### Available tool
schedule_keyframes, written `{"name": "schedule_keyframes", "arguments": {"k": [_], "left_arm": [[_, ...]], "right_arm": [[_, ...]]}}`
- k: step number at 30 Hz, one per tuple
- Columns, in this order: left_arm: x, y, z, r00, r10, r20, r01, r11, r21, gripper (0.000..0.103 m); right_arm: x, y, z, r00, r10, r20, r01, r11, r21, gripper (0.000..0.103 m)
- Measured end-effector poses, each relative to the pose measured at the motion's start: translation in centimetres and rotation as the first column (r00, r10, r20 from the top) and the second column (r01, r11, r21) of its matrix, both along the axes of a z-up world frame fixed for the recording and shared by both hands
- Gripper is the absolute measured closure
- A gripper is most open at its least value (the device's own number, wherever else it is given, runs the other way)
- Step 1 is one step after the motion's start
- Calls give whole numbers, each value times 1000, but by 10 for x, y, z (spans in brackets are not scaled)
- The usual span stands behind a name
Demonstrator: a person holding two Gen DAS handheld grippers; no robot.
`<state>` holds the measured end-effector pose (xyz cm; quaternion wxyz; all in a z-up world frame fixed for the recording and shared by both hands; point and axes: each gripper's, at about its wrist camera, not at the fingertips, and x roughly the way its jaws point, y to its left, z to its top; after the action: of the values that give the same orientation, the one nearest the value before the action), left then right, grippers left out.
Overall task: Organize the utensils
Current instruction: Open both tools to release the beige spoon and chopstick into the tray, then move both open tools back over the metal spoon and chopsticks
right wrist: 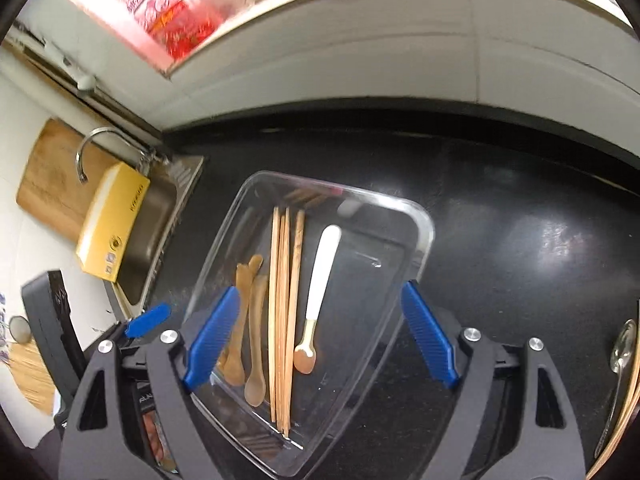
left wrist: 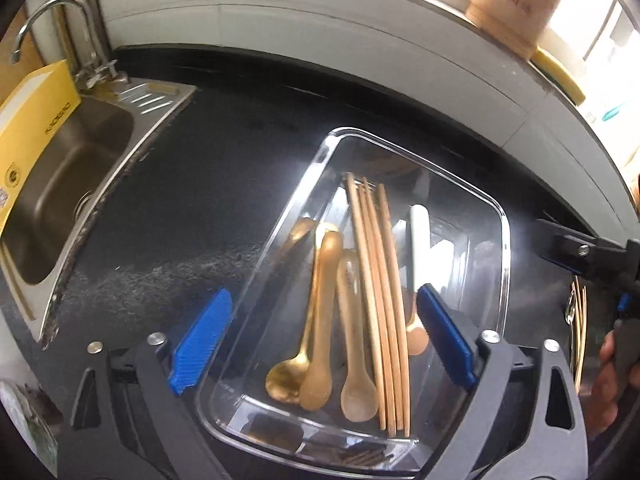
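Both claws hung spread and empty over the glass dish (left wrist: 505, 240) on the black worktop (left wrist: 168, 216). Nearest, the left claw (left wrist: 320, 344) straddled the dish's near end, nothing between its blue pads. Under it lay the golden spoons (left wrist: 320, 320), the chopsticks (left wrist: 380, 300) and the white-handled spoon (left wrist: 418, 240), all lengthwise along the dish, bowls toward the claws. The right claw (right wrist: 320, 336) gaped over the same dish, gripping nothing.

The leftovers looked to be off to the right: a silver spoon (right wrist: 620, 360) and some more sticks (left wrist: 579, 332) lay on the worktop beside the dish, long axes roughly along the dish's. The right claw was plainly the nearer for those. Farther off on the left sat the sink (left wrist: 72, 184).
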<state>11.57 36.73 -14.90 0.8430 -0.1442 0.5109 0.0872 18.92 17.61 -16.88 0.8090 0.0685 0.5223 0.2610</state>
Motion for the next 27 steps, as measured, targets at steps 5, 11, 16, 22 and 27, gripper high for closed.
{"name": "schedule_keyframes", "arguments": {"k": [5, 11, 16, 22, 27], "left_arm": [[-11, -6, 15, 1000, 5, 20, -6, 1000, 21, 11], [-29, -38, 42, 997, -46, 63, 41, 996, 76, 11], [-47, -82, 57, 990, -119, 80, 110, 988, 111, 11], [-58, -154, 65, 971, -219, 92, 209, 972, 109, 11], [-68, -233, 66, 936, -337, 101, 327, 939, 108, 11]], "right_arm": [[-13, -13, 14, 999, -6, 36, 6, 1000, 7, 22], [-45, -35, 32, 995, -18, 96, 17, 1000, 13, 22], [-78, -78, 46, 987, -65, 148, 63, 998, 21, 22], [-123, -157, 57, 963, -175, 203, 181, 983, -12, 22], [-165, -243, 65, 927, -282, 248, 309, 948, -74, 22]]}}
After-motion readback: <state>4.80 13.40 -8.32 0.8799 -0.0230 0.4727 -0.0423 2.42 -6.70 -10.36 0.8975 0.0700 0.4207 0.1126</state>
